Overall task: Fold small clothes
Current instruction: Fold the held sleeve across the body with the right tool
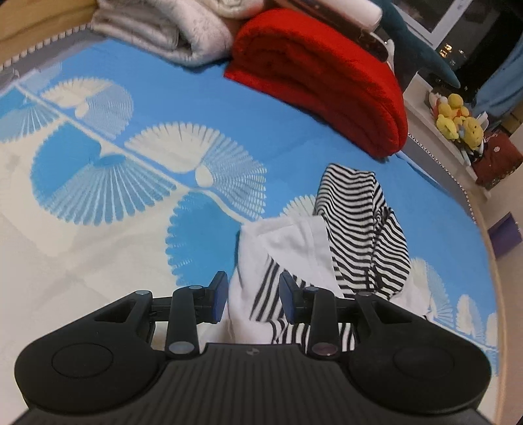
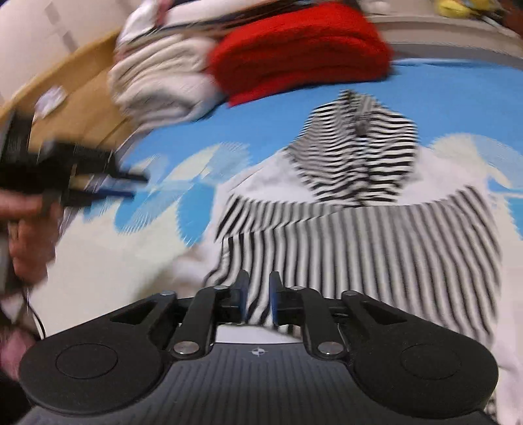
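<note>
A small black-and-white striped garment with white panels [image 1: 356, 235] is lying rumpled on the bed, on a blue bedspread printed with pale fan shapes [image 1: 137, 183], near the edge closest to both cameras. Its striped upper part is bunched into a heap toward the folded red fleece blanket [image 1: 327, 81] and the pile of folded grey-white blankets [image 1: 163, 29], which are sitting well apart from it at the far side, probably parked there to keep the middle of the bed free for folding.

The left tool [image 1: 251, 297] is hovering over the near white-and-striped edge of the garment with its jaws parted; cloth is showing in the gap, but the blue pads are not pressing on it, so it is grasping nothing. In the right wrist view it is appearing at the left, blurred, in a person's hand [image 2: 26, 242].

The right tool [image 2: 258, 297] is hanging just above the vertically striped panel, jaws slightly apart and released, with fabric visible beyond them. That view is smeared, so contact cannot be judged.

The garment is not folded yet; both tools seem placed to take new hold along the near hem.
</note>
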Action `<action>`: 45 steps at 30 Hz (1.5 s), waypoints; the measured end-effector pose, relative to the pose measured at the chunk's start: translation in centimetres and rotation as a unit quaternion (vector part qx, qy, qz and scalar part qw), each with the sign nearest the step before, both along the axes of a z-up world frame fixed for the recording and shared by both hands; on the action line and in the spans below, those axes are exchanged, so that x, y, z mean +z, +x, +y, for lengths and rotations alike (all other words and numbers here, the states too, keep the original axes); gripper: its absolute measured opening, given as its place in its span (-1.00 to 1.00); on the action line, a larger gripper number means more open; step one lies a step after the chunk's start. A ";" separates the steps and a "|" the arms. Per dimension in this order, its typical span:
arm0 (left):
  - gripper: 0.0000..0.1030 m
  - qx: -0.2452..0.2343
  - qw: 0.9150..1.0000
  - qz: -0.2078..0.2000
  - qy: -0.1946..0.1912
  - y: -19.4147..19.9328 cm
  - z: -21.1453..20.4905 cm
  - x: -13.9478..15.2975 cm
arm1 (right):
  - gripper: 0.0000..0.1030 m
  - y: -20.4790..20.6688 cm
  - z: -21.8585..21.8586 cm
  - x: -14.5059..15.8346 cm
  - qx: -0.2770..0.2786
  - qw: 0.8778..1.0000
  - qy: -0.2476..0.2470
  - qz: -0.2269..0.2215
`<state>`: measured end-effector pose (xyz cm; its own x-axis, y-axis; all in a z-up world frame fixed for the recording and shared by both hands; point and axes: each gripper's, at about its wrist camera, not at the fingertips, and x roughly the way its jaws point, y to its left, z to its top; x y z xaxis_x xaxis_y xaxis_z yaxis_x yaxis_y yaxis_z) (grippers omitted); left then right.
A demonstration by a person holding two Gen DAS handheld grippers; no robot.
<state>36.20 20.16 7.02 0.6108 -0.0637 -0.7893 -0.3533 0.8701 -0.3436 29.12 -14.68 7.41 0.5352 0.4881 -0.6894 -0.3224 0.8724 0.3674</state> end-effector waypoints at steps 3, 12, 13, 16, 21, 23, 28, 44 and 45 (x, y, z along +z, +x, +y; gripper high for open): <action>-0.26 0.005 0.999 0.025 -0.039 0.0 0.6 -1.8 | -0.55 0.6 -2.5 0.0 -0.069 0.998 -0.001 -0.008; -0.26 0.008 0.987 0.124 -0.099 0.4 -0.1 -8.9 | -0.50 4.5 -11.1 -7.9 -0.259 0.954 0.006 0.152; -0.26 0.009 0.987 0.131 -0.094 0.6 -0.2 -9.5 | -0.50 4.5 -11.3 -7.8 -0.260 0.953 0.005 0.153; -0.25 0.004 0.986 0.150 -0.078 1.0 -0.6 -11.2 | -0.50 4.7 -11.7 -8.1 -0.256 0.954 0.014 0.157; -0.24 -0.008 0.984 0.165 -0.066 1.3 -1.3 -13.0 | -0.50 4.5 -11.5 -7.4 -0.233 0.963 -0.016 0.131; -0.99 -0.033 0.987 0.148 -0.051 1.5 -2.0 -12.5 | -0.50 4.5 -11.2 -7.1 -0.216 0.969 -0.024 0.119; -0.96 -0.096 0.992 -0.009 0.085 1.0 -5.1 -4.9 | -0.50 4.5 -10.7 -6.3 -0.207 0.974 -0.045 0.087; -0.78 -0.127 0.986 0.093 0.055 1.3 -7.1 -9.0 | -0.52 4.8 -11.4 -7.9 -0.250 0.959 -0.057 0.117; -0.78 -0.126 0.983 0.125 0.040 1.4 -7.1 -10.7 | -0.52 4.9 -11.6 -8.6 -0.256 0.955 -0.060 0.136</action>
<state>37.58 13.05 -3.66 0.3690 -0.1203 -0.9216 -0.1877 0.9615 -0.2007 34.06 -26.29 -1.23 0.4762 0.1191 -0.8713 0.2512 0.9310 0.2646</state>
